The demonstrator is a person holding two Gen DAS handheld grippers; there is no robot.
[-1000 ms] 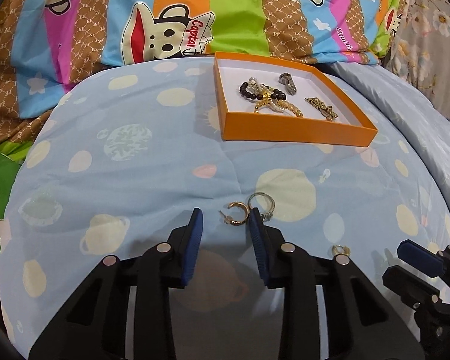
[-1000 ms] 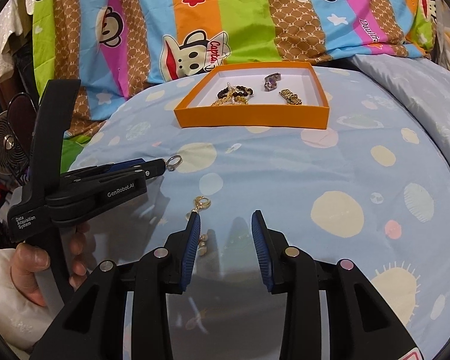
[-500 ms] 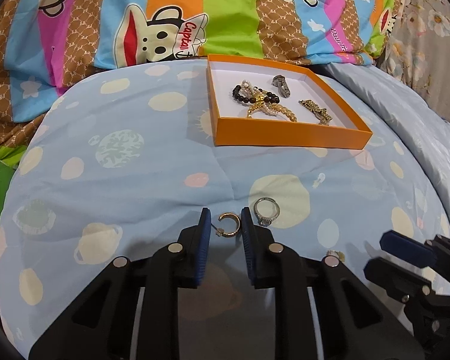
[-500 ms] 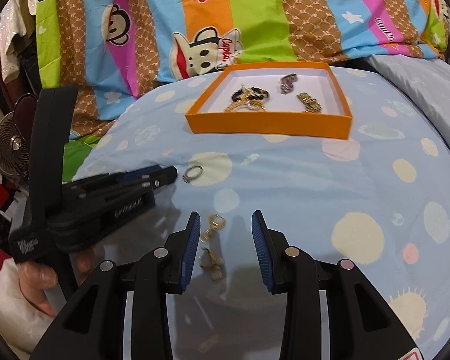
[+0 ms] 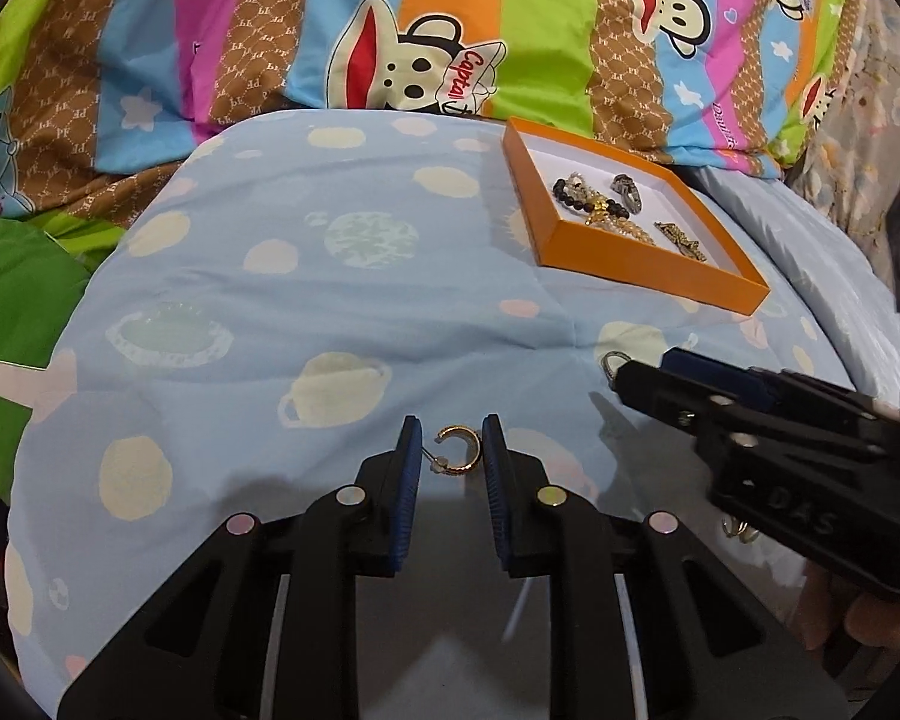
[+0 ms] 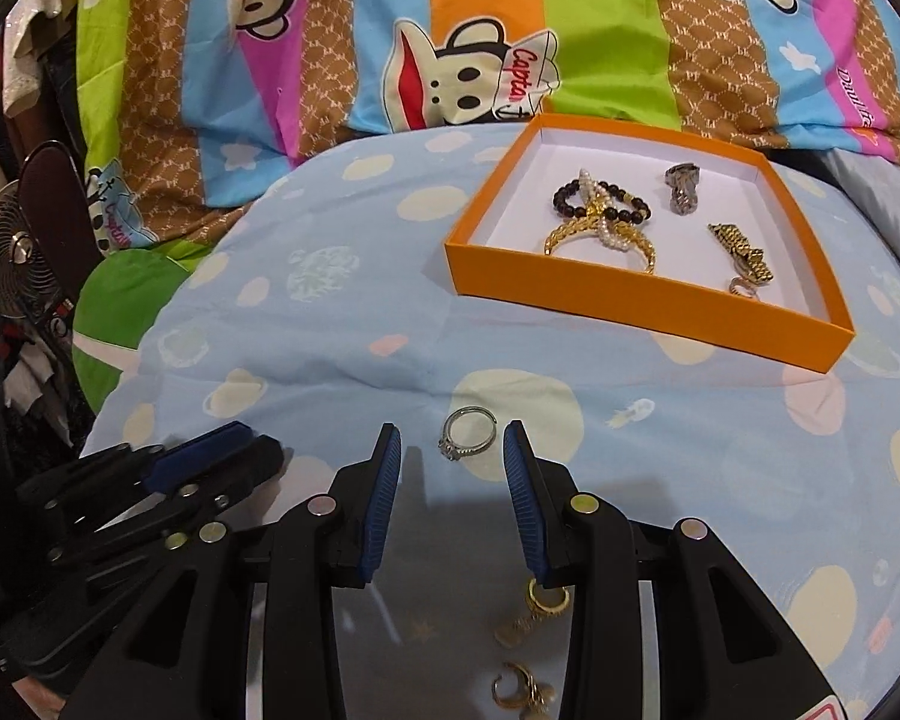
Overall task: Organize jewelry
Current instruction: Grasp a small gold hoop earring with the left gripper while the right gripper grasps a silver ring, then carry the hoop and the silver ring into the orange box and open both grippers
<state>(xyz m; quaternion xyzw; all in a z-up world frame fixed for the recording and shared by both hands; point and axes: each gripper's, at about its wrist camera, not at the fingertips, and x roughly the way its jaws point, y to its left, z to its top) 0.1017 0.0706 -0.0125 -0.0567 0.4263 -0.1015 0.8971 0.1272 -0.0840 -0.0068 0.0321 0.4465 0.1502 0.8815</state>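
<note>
The left gripper (image 5: 450,459) has its fingers narrowed around a gold hoop earring (image 5: 459,450); its jaws have just been closing, and the pads seem to pinch the hoop, though contact is hard to confirm. The right gripper (image 6: 452,459) stands partly open with nothing held, a silver ring (image 6: 467,432) lying on the blue bedspread (image 6: 342,324) between its fingers. The orange box (image 6: 630,294) beyond holds bracelets.
</note>
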